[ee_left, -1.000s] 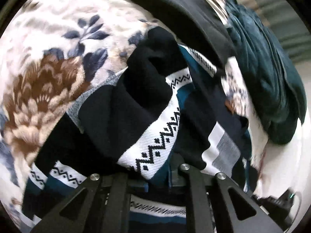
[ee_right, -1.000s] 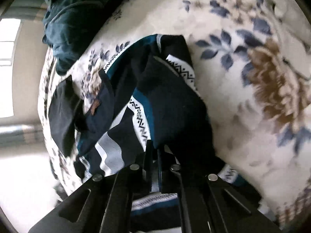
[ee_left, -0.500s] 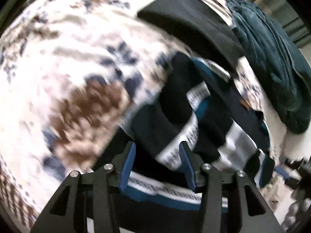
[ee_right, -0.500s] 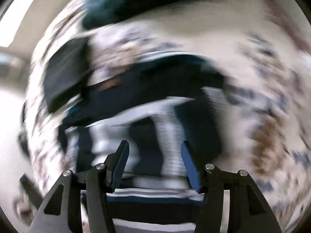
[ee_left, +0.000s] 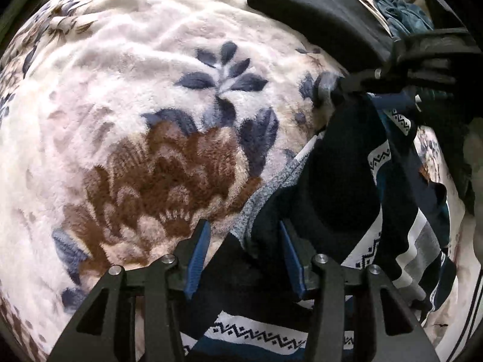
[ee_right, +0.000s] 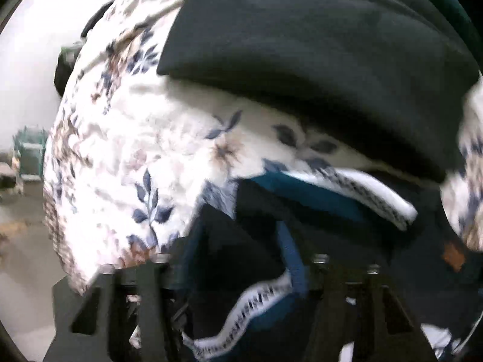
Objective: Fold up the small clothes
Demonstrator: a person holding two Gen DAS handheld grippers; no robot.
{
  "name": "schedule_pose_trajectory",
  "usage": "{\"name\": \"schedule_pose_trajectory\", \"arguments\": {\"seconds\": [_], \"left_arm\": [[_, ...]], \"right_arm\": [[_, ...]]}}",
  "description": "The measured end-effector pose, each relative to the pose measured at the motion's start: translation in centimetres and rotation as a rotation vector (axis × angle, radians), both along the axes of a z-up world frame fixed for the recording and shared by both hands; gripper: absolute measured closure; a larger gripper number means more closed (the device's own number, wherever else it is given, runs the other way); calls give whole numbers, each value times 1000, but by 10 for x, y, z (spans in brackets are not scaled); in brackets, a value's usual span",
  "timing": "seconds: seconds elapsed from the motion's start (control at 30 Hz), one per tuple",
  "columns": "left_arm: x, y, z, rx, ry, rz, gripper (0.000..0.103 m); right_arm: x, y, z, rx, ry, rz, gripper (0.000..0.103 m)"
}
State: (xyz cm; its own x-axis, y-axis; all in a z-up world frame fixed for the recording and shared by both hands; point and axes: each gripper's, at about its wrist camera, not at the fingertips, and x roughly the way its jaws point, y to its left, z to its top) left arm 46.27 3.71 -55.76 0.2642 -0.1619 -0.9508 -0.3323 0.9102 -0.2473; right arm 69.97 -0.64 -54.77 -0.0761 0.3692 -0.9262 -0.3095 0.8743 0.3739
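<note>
1. Both tongs have let go of the jumper: a second ago each was pressed together on a pinch of the dark knit, and now the left tongs stand spread, with the fabric lying loose between and ahead of the blue pads
2. The right tongs look spread too, with knit bunched in the gap and nothing pinched, though the right wrist view is blurred
3. From the left wrist view the right tongs hang ahead and to the right, over the far end of the jumper
4. The jumper lies on the bed's floral blanket, just ahead and to the right of the left tongs, crumpled with its zigzag bands and grey stripe turned every way; it is released but not yet a flat fold
5. My reading: one placing step has ended, and the next grip needs a clean edge or sleeve before any fold can be laid
6. A folded black garment sits straight ahead of the right tongs, beyond the jumper
7. A small brown patch shows on the jumper; no writing on it can be read
</note>
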Motion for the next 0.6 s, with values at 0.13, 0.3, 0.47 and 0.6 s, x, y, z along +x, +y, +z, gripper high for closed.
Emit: {"name": "schedule_pose_trajectory", "arguments": {"seconds": [0.13, 0.3, 0.47, 0.6], "left_arm": [[-2, -1, -2, -19, -18, -14, 56], [-4, 6, -4, -45, -8, -21, 56], [-1, 14, 9, -69, 19, -11, 54], [9, 20, 37, -68, -32, -10, 23]], "right_arm": [[1, -15, 8, -22, -55, -121, 95], [15, -67, 2, -38, -38, -382, 101], [24, -110, -11, 24, 76, -473, 98], [-3, -134, 29, 17, -6, -417, 48]]}}
